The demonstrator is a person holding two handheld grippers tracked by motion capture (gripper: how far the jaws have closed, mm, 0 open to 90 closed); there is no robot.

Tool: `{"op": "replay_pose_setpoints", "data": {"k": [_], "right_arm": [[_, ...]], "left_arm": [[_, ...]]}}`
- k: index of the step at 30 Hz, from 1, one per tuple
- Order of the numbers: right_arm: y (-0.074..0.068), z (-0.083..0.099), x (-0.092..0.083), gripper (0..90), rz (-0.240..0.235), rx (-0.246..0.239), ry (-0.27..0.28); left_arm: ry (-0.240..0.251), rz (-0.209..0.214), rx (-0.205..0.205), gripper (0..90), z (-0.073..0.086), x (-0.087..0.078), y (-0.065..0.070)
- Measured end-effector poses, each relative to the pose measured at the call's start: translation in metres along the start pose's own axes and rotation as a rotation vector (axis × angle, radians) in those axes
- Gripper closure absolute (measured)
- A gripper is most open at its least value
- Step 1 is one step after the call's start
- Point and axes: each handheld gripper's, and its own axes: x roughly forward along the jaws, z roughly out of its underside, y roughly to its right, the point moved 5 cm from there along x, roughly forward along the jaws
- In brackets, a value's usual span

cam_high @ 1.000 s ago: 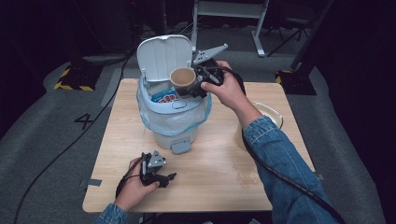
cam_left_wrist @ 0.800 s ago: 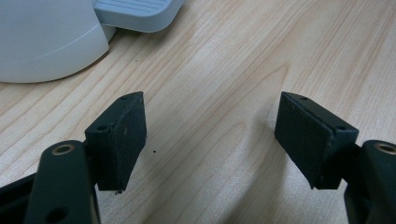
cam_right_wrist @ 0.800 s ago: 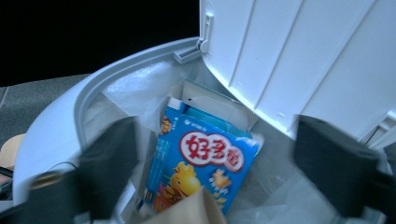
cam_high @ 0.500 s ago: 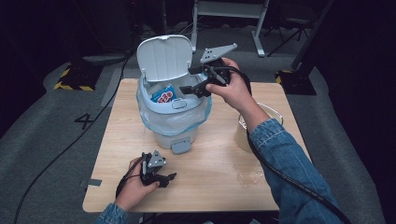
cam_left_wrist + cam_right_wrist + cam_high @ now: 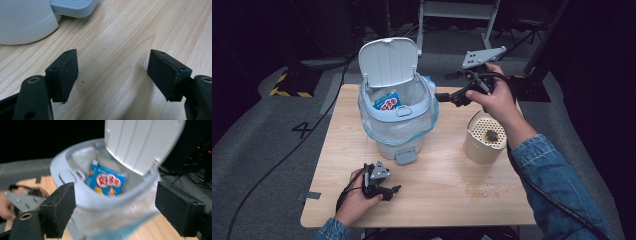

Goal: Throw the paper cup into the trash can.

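My right hand-held gripper (image 5: 443, 96) hangs empty, jaws just narrowing but still wide. The bin (image 5: 397, 117) sits immediately to its left, lid up; the left hand-held gripper (image 5: 393, 190) rests open on the desk (image 5: 452, 175).

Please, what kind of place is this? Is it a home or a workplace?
It looks like a studio or lab for recording, not a home. A lone wooden table stands on grey carpet with black surroundings, hazard tape marks the floor, and a metal stand is behind.
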Motion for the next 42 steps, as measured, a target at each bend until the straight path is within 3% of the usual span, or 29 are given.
{"op": "replay_pose_setpoints", "data": {"k": [12,22,37,42], "right_arm": [[0.014,0.045,-0.076,19.4,0.086,0.062,0.001],[0.022,0.085,-0.123,19.9,0.156,0.125,-0.006],[0.023,0.150,-0.165,19.8,0.223,0.213,-0.006],[0.017,0.184,-0.171,22.2,0.245,0.253,-0.028]], "left_arm": [[-0.001,0.002,-0.004,25.4,0.000,0.000,0.000],[-0.002,0.000,-0.003,25.4,0.000,0.000,0.000],[-0.002,0.000,-0.003,25.4,0.000,0.000,0.000],[-0.002,-0.005,-0.005,25.5,0.000,0.000,0.000]]}}
